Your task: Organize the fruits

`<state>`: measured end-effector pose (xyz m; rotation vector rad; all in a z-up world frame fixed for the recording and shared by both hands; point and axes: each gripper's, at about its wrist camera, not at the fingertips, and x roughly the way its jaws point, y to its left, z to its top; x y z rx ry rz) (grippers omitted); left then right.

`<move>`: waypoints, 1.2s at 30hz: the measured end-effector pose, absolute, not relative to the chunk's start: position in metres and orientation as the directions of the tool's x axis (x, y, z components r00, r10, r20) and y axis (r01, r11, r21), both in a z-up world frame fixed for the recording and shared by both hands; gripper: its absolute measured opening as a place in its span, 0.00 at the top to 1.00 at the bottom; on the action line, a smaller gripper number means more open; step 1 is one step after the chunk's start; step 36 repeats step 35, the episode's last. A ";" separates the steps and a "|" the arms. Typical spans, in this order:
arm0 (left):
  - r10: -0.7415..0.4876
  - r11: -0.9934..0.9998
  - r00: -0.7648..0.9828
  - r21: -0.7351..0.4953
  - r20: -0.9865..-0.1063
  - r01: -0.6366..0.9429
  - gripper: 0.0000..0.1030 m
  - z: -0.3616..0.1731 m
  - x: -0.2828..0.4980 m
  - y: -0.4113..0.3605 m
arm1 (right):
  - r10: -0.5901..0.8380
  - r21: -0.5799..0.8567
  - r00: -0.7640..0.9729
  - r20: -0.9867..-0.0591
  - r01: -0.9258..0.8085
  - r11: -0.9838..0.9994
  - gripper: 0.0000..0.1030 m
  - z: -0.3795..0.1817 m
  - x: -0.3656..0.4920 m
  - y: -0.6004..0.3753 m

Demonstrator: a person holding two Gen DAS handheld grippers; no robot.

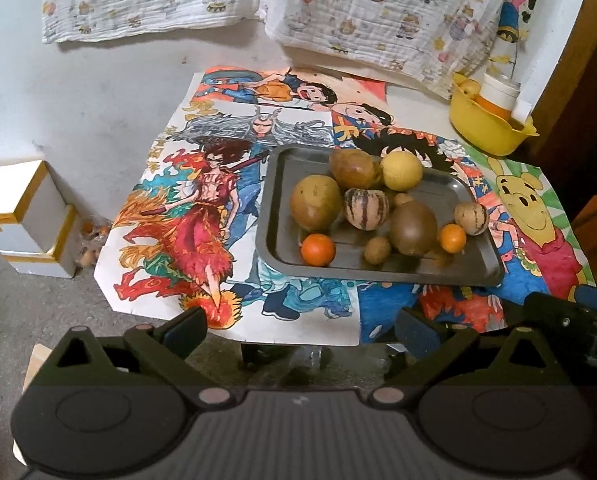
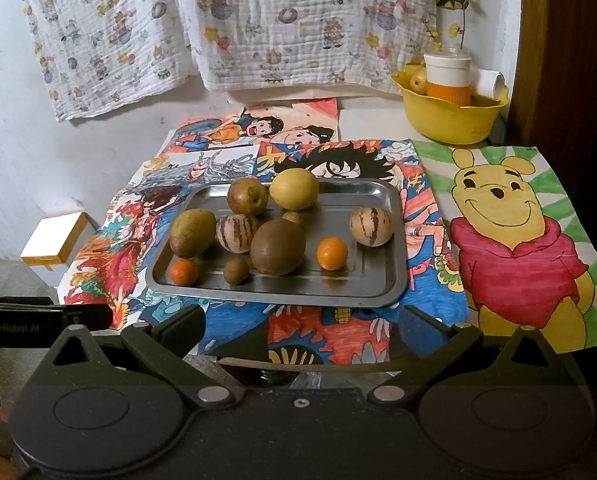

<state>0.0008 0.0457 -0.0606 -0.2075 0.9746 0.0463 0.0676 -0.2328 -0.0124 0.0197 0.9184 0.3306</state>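
Both the left tongs (image 1: 300,328) and right tongs (image 2: 302,326) hang apart and empty before the tabletop (image 2: 510,328), where the fruits (image 2: 278,246) sit on a metal tray (image 2: 382,284).

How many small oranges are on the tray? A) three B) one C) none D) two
D: one orange sits at the tray's near-left corner, and a second orange lies farther right, beside the big brown fruit; no other fruit there is orange.
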 end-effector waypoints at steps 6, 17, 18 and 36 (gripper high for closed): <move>-0.056 0.979 0.562 -0.156 -0.825 -0.131 0.01 -0.061 0.002 0.045 | 0.289 0.157 0.561 -0.776 -0.272 0.949 0.01 -0.013 0.068 -0.232; -0.057 0.980 0.558 -0.154 -0.828 -0.127 0.01 -0.062 0.008 0.043 | 0.285 0.155 0.558 -0.780 -0.269 0.951 0.01 -0.017 0.072 -0.233; -0.058 0.980 0.558 -0.154 -0.828 -0.127 0.01 -0.062 0.008 0.043 | 0.286 0.155 0.558 -0.779 -0.271 0.950 0.01 -0.016 0.072 -0.233; -0.053 0.981 0.559 -0.148 -0.828 -0.126 0.01 -0.063 0.008 0.039 | 0.285 0.155 0.557 -0.780 -0.269 0.950 0.01 -0.017 0.073 -0.234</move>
